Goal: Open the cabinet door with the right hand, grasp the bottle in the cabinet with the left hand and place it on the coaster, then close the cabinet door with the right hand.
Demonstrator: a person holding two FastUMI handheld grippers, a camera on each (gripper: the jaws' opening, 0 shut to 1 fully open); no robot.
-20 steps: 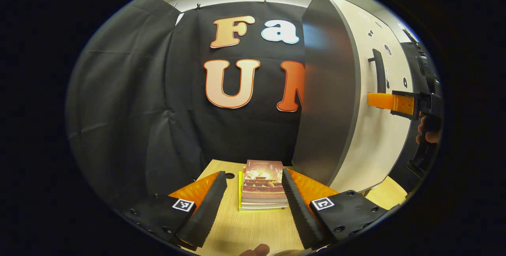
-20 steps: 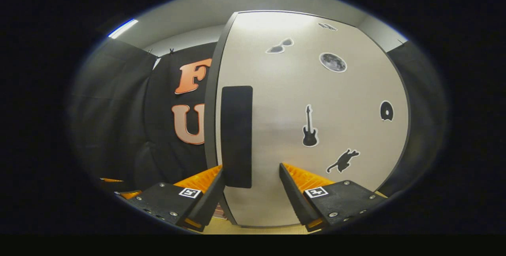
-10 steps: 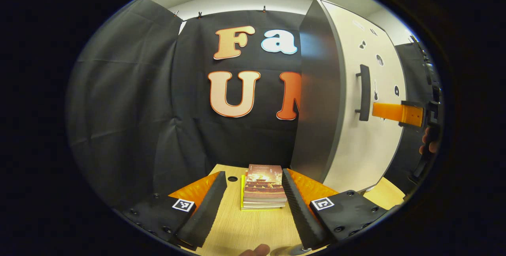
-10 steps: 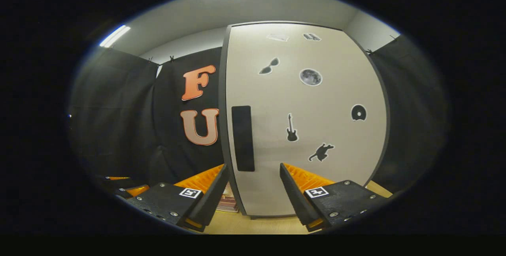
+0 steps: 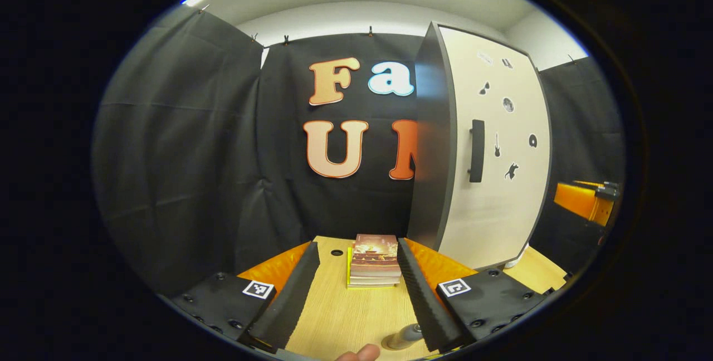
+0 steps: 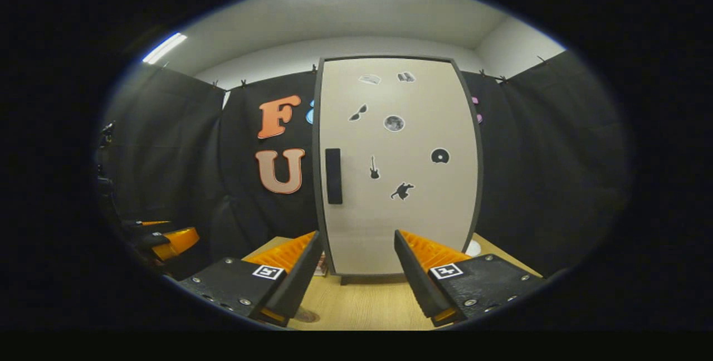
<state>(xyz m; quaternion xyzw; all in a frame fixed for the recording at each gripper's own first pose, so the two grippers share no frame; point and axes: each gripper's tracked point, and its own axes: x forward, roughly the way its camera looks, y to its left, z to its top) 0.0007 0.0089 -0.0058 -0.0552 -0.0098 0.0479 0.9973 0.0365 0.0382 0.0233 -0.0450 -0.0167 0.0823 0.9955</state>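
The cabinet stands on the wooden table (image 5: 345, 316) with its pale, sticker-covered door (image 6: 398, 166) flat and flush in its frame. The door's dark vertical handle (image 6: 333, 176) is on its left side. In the left gripper view the door (image 5: 496, 149) and handle (image 5: 476, 150) are seen at an angle. A small grey bottle (image 5: 404, 337) stands on the table by my left gripper's right finger. My left gripper (image 5: 356, 288) is open and holds nothing. My right gripper (image 6: 356, 272) is also open and empty, well back from the door.
A stack of books (image 5: 374, 258) lies on the table left of the cabinet. Something small and white (image 6: 473, 248) sits at the cabinet's right foot. A brownish round patch (image 6: 305, 314) shows on the table by my right gripper's left finger. A fingertip (image 5: 359, 354) shows at the bottom edge.
Both grippers have pulled back from the cabinet, which now looks smaller. The right gripper has drawn away from the handle. The grey bottle has come into the left gripper view.
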